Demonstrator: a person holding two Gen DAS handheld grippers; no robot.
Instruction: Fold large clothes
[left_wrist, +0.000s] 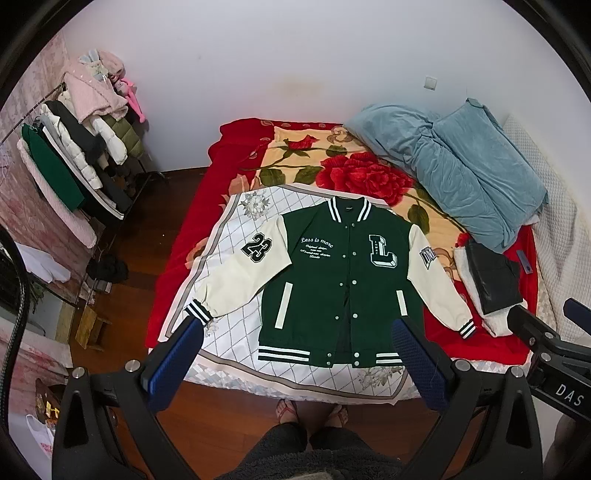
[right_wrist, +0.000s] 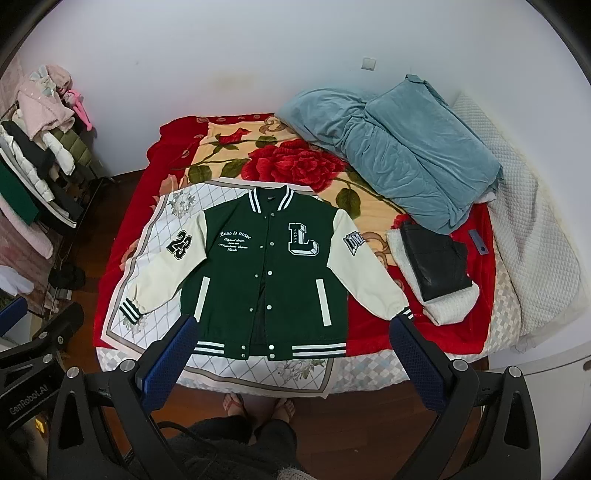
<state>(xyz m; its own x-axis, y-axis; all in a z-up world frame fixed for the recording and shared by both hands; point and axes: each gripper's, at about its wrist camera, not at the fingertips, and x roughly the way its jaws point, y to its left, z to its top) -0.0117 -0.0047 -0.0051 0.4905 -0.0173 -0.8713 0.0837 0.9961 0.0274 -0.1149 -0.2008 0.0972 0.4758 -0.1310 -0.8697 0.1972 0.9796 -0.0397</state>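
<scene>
The jacket is lying spread flat, front up, on a white patterned cloth at the near edge of the bed; its snaps are fastened most of the way down, and both cream sleeves are angling outward and toward the near side; the left sleeve is resting on the cloth, and the right sleeve is reaching onto the red blanket. The left gripper is being held above the near hem with its jaws wide apart and nothing between them; the right gripper is being held the same way, jaws spread and empty, above the hem toward the right cuff. A blue quilt and a small stack of folded clothes are sitting on the right of the bed, well apart from the jacket body.

No fold is judged to be made yet; the task is being read as at its opening step, with the garment laid out and neither tool touching it. The next move is thought to call for a sleeve being pinched near its cuff and carried across the chest; the grip is best taken on the ribbed band, since the smooth sleeve fabric is likely to slip.
</scene>
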